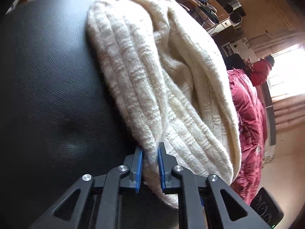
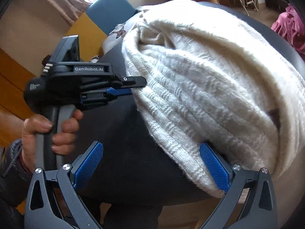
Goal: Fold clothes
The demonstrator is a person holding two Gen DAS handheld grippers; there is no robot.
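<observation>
A cream ribbed knit sweater (image 1: 152, 61) lies bunched on a black leather surface (image 1: 47, 76). My left gripper (image 1: 150, 148) is shut on the sweater's ribbed edge, with the knit pinched between its blue pads. In the right wrist view, the sweater (image 2: 209, 76) fills the upper right, and the left gripper (image 2: 133, 87) meets its left edge, held by a hand (image 2: 57, 131). My right gripper (image 2: 150, 147) stands wide open low over the black surface (image 2: 124, 133). The sweater's near hem lies between its fingers, close against the right pad (image 2: 213, 166).
A magenta quilt (image 1: 247, 114) is heaped to the right of the surface, also in the right wrist view (image 2: 291, 24). Cluttered wooden shelves (image 1: 209, 5) stand behind, a blue chair back (image 2: 110, 5) beyond the sweater, and a bright window (image 1: 286, 72) at the far right.
</observation>
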